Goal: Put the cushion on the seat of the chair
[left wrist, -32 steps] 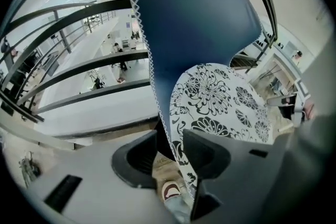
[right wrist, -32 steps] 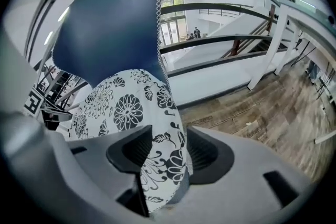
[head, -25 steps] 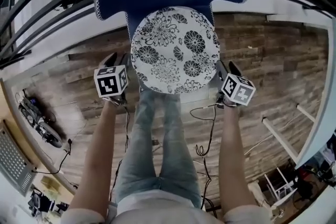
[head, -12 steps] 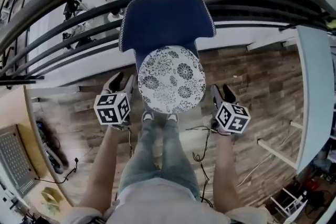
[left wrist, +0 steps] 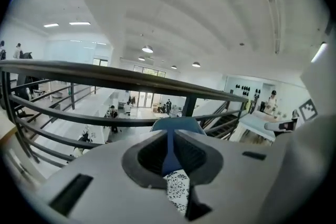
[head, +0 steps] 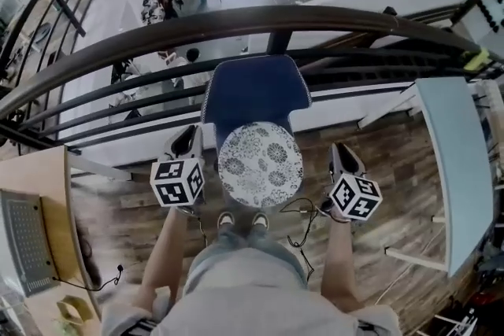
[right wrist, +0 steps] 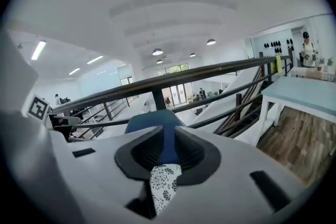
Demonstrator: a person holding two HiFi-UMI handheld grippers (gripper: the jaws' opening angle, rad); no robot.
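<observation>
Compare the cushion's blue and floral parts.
The blue part is plain; the floral part is white with black flowers. The blue part has squarish shoulders; the floral part is round. The blue part lies beyond the floral part. Both are one cushion, pinched by the left gripper and right gripper.

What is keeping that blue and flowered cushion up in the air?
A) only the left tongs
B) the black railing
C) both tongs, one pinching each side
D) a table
C: the left tongs and the right tongs are each shut on an edge of the cushion, which hangs between them.
</observation>
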